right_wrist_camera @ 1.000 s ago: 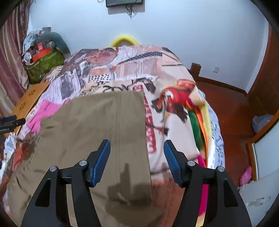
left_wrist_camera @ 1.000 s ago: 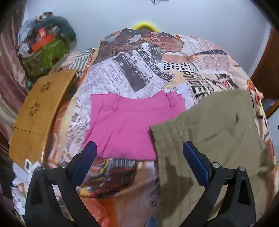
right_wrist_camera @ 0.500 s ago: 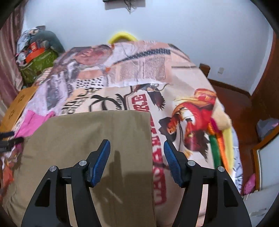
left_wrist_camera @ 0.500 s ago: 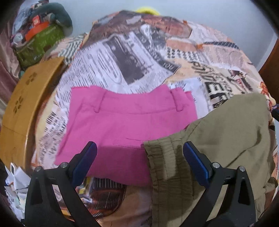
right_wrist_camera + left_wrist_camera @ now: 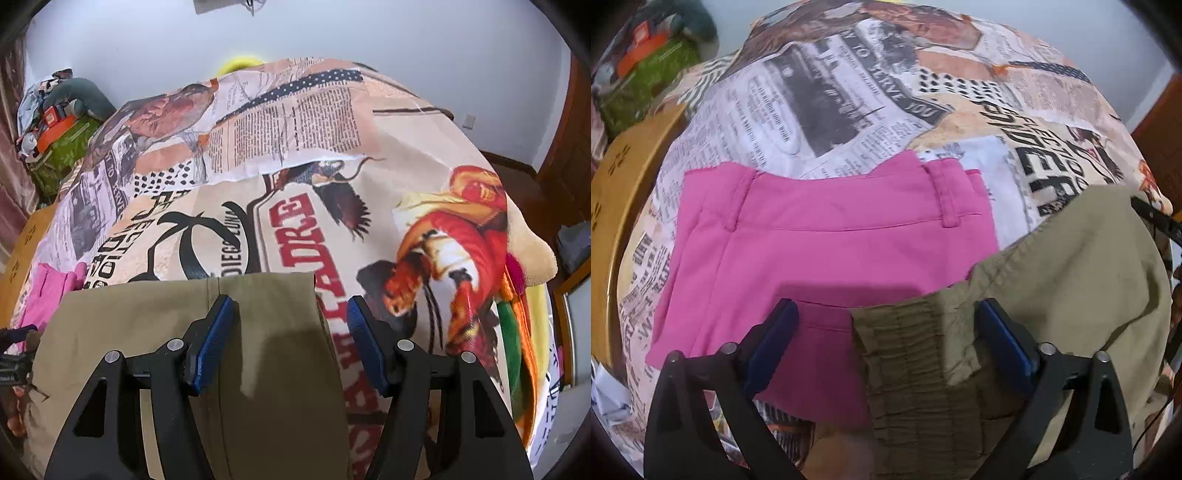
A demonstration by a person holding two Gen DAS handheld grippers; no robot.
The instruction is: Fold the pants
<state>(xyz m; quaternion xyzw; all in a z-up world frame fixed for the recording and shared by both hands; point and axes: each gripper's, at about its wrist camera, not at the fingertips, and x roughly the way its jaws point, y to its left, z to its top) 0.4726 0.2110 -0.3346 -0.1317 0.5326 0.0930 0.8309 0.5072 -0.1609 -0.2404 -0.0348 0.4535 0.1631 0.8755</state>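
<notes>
Khaki pants (image 5: 1071, 280) lie on the printed bedspread (image 5: 849, 96), their waistband overlapping the near right corner of the folded pink pants (image 5: 827, 251). We judge them light, limp, not slippery; best taken at the gathered waistband and the hem end. Our left gripper (image 5: 886, 332) gapes wide around the waistband, gripping nothing. Our right gripper (image 5: 291, 339) is equally wide over the hem corner, empty. The pants' near part is cut off below; contact with cloth is unclear.
</notes>
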